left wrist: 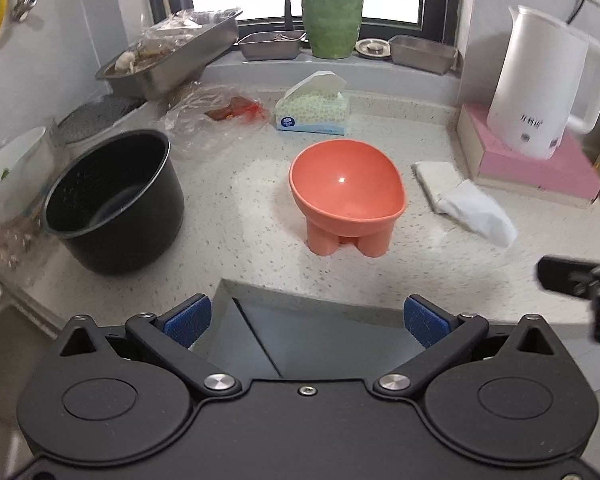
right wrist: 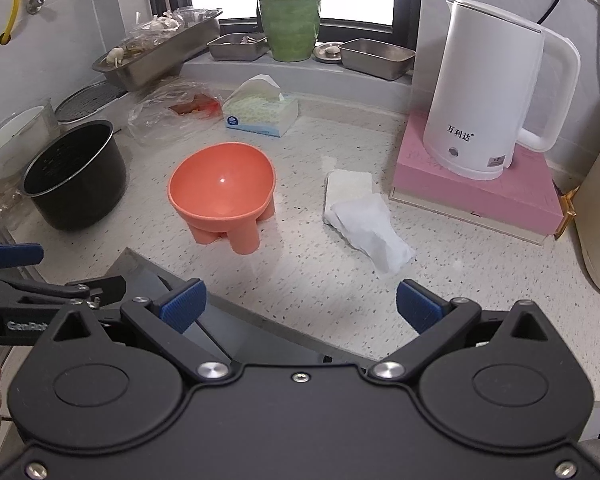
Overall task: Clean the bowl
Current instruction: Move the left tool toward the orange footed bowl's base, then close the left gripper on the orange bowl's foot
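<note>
The orange bowl (left wrist: 346, 184) is standing upright on its stubby legs in the middle of the counter (left wrist: 260, 200), mouth tilting toward the cameras; it is lying straight ahead of the left gripper (left wrist: 306, 322), and ahead and to the left of the right gripper (right wrist: 300, 306), so the left one is sitting more squarely in line; both grippers are hanging back over the counter edge, fingers spread wide and holding nothing. A white cloth (right wrist: 366, 222) is lying just right of the bowl, directly ahead of the right gripper; whether the bowl is already wiped cannot be told, though its inside is looking glossy. A black pot (left wrist: 114, 202) is sitting to the bowl's left, a tissue box (left wrist: 312, 110) behind it, a kettle (right wrist: 496, 92) on a pink box (right wrist: 480, 196) far right; nothing is blocking the way.
</note>
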The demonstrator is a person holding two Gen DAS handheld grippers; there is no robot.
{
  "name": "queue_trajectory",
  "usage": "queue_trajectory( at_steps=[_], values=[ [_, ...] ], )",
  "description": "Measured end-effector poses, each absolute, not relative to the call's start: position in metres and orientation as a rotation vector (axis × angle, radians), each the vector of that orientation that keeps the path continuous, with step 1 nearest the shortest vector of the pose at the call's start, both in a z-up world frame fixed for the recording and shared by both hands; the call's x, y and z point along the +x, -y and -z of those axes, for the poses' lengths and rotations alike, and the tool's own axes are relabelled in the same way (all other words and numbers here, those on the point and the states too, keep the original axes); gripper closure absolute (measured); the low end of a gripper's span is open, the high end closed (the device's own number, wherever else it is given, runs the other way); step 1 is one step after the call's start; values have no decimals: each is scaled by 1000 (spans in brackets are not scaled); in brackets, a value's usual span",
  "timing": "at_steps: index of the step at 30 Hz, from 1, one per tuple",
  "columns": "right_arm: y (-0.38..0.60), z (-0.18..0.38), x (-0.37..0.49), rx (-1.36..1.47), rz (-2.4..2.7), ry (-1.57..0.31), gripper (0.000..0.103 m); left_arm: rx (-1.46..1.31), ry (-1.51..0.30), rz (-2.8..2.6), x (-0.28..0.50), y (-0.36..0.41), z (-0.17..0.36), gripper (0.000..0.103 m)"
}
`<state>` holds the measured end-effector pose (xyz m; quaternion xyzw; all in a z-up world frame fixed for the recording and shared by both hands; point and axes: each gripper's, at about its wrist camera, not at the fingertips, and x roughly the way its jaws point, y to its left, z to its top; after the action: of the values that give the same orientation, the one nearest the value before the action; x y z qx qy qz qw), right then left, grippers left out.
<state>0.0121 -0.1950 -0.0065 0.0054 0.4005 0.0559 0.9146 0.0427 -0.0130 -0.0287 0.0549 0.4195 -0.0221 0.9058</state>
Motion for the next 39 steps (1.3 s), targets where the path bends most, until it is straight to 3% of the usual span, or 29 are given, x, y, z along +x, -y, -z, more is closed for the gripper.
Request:
queue_trajectory(
  at_steps=[13,30,39],
  values=[
    [200,6,16,23,-70,-833,1,56,-882,75,95,0,87,0],
    [215,3,-3,53,92,-832,1,190,-675,232,133,4,159,2],
    [217,3,-20,64,156,-834,1,123,-619,384,151,5,181,22]
  ],
)
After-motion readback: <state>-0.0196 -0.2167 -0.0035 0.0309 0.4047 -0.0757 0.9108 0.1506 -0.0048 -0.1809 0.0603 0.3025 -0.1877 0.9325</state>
